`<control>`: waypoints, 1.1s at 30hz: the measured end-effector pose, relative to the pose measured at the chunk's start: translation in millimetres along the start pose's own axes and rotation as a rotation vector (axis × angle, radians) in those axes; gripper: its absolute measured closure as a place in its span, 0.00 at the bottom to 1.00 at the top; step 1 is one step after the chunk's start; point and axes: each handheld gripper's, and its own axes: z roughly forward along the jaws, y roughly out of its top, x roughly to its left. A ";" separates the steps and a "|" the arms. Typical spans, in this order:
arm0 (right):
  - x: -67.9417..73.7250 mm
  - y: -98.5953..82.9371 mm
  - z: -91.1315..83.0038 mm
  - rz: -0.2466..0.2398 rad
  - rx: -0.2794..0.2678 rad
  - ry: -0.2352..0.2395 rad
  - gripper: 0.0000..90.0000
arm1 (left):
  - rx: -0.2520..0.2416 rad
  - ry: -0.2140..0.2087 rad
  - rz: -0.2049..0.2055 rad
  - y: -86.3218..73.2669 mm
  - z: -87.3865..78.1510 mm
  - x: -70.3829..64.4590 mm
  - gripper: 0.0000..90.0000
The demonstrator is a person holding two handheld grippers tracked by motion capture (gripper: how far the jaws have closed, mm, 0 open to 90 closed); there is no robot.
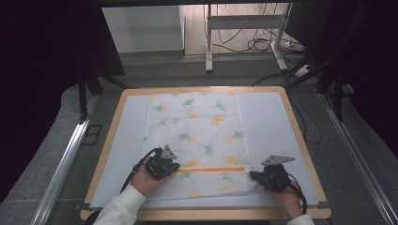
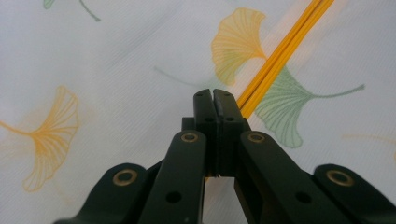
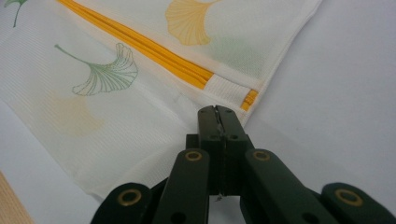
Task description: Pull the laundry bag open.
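A white mesh cloth (image 1: 197, 126) printed with green and orange ginkgo leaves lies flat on the mat. An orange stripe (image 1: 211, 169) crosses its near part. My left gripper (image 1: 174, 167) is shut, its tips down on the cloth (image 2: 116, 60) at the stripe's (image 2: 275, 56) left end. My right gripper (image 1: 252, 175) is also shut, at the cloth's right edge. In the right gripper view its tips (image 3: 216, 108) meet the cloth (image 3: 116, 116) just below the stripe's (image 3: 140, 46) end. Whether either pinches the fabric is hidden.
A pale blue-white mat (image 1: 267, 122) covers the wooden table (image 1: 300, 136), with bare strips on both sides of the cloth. Beyond the table's far edge are grey floor, a desk frame (image 1: 209, 42) and cables. Metal rails (image 1: 65, 159) flank the table.
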 end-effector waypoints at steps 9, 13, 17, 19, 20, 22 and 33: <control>0.0 0.1 0.0 -0.002 0.001 0.000 1.00 | 0.001 0.002 -0.007 -2.7 -1.9 2.7 1.00; -0.1 0.1 0.0 -0.004 0.001 -0.001 1.00 | 0.002 0.000 -0.007 -2.9 -2.2 3.0 1.00; -0.1 0.1 0.0 -0.004 0.001 -0.001 1.00 | 0.007 0.011 -0.004 -2.6 -2.0 1.9 1.00; 0.1 0.0 0.2 -0.003 -0.001 -0.001 1.00 | 0.024 0.044 0.006 -3.4 -1.5 1.7 1.00; -0.1 0.1 0.0 -0.005 0.002 -0.001 1.00 | 0.028 0.045 0.006 -3.6 -1.4 2.4 1.00; 0.1 0.1 0.1 -0.003 -0.001 -0.002 1.00 | 0.033 0.046 0.006 -4.5 -2.8 3.9 1.00; -0.1 0.2 0.0 -0.005 0.003 -0.001 1.00 | 0.032 0.037 -0.016 -11.1 -7.7 10.2 1.00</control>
